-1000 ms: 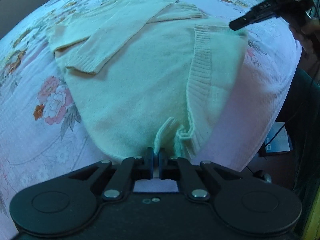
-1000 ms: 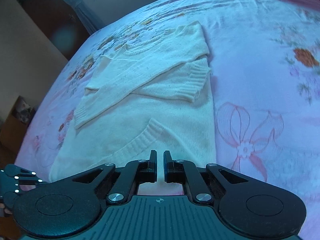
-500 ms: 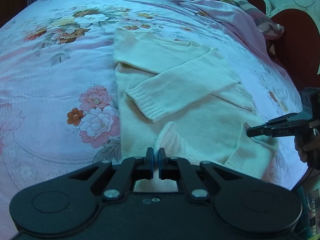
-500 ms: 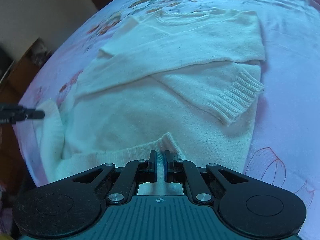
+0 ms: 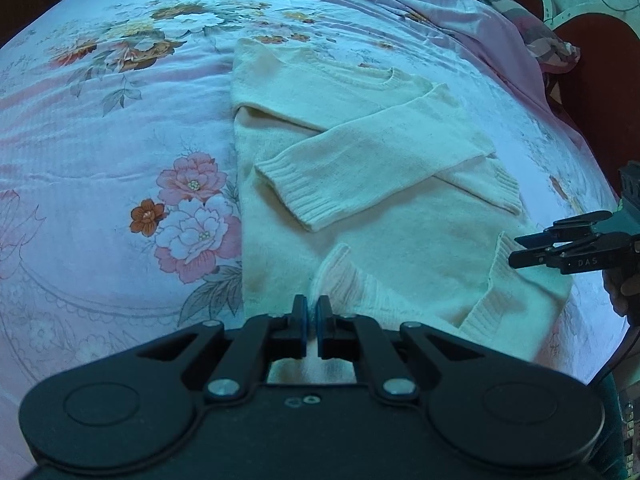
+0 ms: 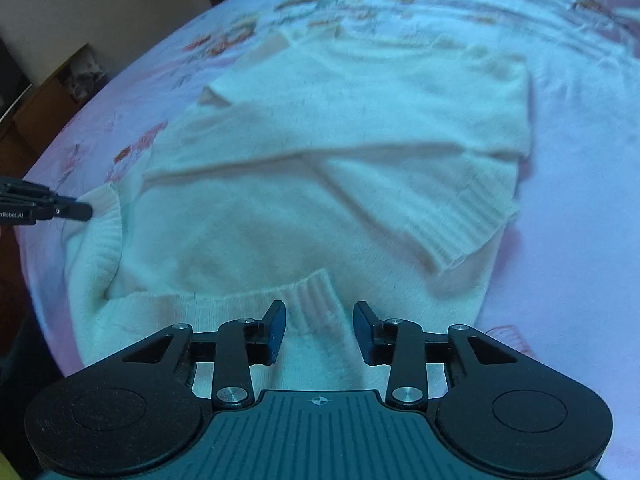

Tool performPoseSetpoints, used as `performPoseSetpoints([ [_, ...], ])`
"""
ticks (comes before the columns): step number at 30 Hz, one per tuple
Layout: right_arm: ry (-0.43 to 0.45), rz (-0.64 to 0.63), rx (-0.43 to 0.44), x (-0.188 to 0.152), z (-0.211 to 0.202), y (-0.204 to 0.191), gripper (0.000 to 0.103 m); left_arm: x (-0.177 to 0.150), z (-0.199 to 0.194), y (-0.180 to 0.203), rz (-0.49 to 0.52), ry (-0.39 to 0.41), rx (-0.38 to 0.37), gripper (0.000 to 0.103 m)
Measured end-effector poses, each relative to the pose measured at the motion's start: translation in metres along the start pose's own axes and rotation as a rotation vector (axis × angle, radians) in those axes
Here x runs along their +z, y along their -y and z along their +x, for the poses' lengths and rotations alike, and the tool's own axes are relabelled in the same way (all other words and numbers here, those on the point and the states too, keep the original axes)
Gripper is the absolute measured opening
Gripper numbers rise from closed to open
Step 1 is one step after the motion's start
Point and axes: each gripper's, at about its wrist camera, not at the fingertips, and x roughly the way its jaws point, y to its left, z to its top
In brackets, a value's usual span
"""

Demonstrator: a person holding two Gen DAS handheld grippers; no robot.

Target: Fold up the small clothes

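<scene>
The left gripper (image 5: 311, 312) has its jaws clenched on a pinch of ribbed hem at the near left corner of a cream knitted sweater (image 5: 400, 216). In the right wrist view this same gripper enters from the left edge, its tips touching a raised fold of hem.

The right gripper (image 6: 320, 322) has its jaws opening; the hem's right corner lies between the two fingers (image 6: 276, 324), but the pads are apart from the knit and do not press it. In the left wrist view it reaches in from the right edge, just above the sweater's turned-up right corner, with part of a person's hand (image 5: 624, 292) behind it.

The sweater lies flat on a bed, neckline at the far end, both sleeves (image 5: 360, 168) folded and crossed over the chest, ribbed cuffs showing. The bottom hem is lifted at both near corners and turned up onto the body.

Under it is a pink bedspread (image 5: 100, 152) printed with flowers. A crumpled pink cloth (image 5: 480, 40) lies at the far right, near a dark red headboard (image 5: 592, 80).
</scene>
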Motion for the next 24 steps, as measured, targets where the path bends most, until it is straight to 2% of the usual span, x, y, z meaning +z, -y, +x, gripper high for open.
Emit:
performPoseSetpoints([
  [1,-0.004,-0.012,-0.005,-0.001,0.002,-0.002,0.037,-0.001,0.001,0.001,0.003,-0.003,0.006,0.003],
  [3,0.0,-0.034,-0.009,-0.003,0.0,-0.008,0.002,-0.001,0.002,0.001,-0.001,-0.008,0.005,0.003],
  [7,0.074,0.034,-0.005,-0.008,-0.016,-0.005,0.002,0.004,-0.004,0.001,-0.027,0.021,-0.012,0.003],
  [11,0.197,0.132,-0.026,0.001,-0.046,0.008,0.002,0.026,-0.013,-0.001,-0.051,0.094,-0.009,0.003],
  [15,0.329,0.207,-0.088,0.032,-0.072,0.031,0.002,0.067,-0.019,-0.011,-0.101,0.2,0.007,0.003],
  [18,0.404,0.263,-0.12,0.064,-0.077,0.053,0.002,0.105,-0.01,-0.021,-0.142,0.261,0.026,0.003],
  [21,0.436,0.291,-0.149,0.095,-0.065,0.073,0.002,0.138,0.013,-0.027,-0.159,0.28,0.043,0.003],
  [24,0.407,0.29,-0.19,0.119,-0.038,0.093,0.002,0.161,0.046,-0.031,-0.179,0.259,0.055,0.003],
])
